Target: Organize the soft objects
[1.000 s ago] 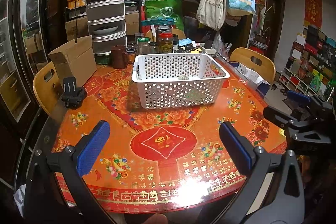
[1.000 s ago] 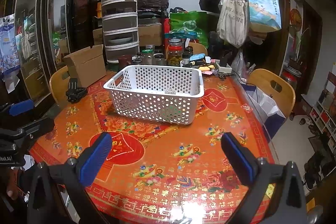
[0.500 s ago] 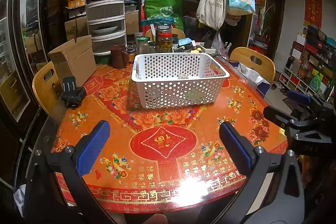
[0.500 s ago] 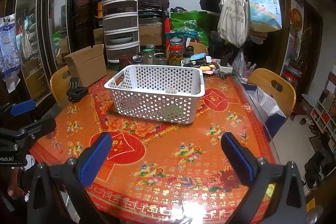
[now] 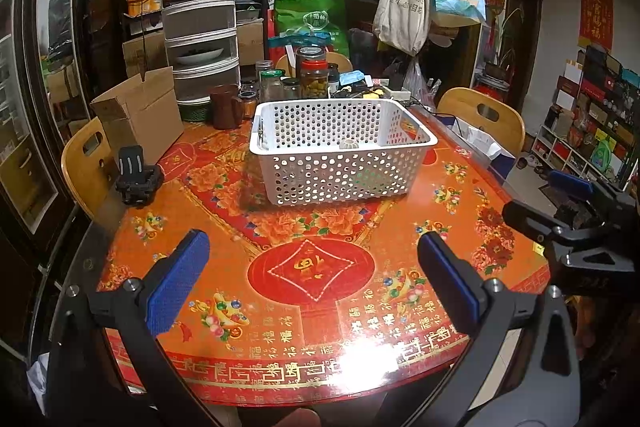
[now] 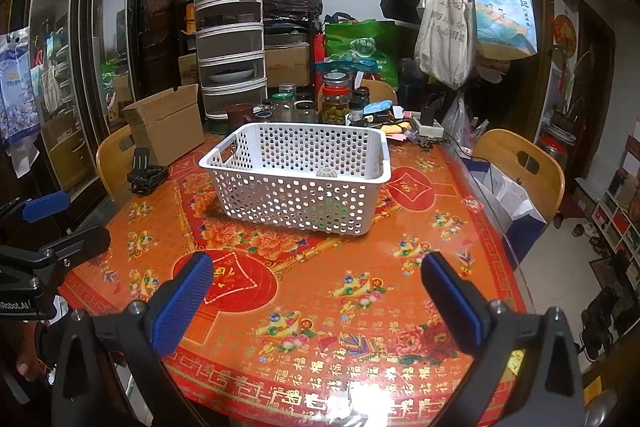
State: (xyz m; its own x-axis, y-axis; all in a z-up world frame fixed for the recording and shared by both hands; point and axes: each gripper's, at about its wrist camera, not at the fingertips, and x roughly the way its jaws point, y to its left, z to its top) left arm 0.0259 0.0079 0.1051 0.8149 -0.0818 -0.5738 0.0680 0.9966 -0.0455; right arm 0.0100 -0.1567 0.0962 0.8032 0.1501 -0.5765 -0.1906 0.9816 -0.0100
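On the glossy red-and-gold round table (image 5: pixel 320 307) | white perforated plastic basket (image 5: pixel 340 155) sits mid-table, a small rounded soft object (image 5: pixel 349 144) inside by its near wall | left gripper (image 5: pixel 316 275) spread wide, ribbed blue pads (image 5: pixel 176 283) bare | right gripper (image 6: pixel 316 291) equally wide, empty | cardboard box (image 5: pixel 140 115) beyond, left.
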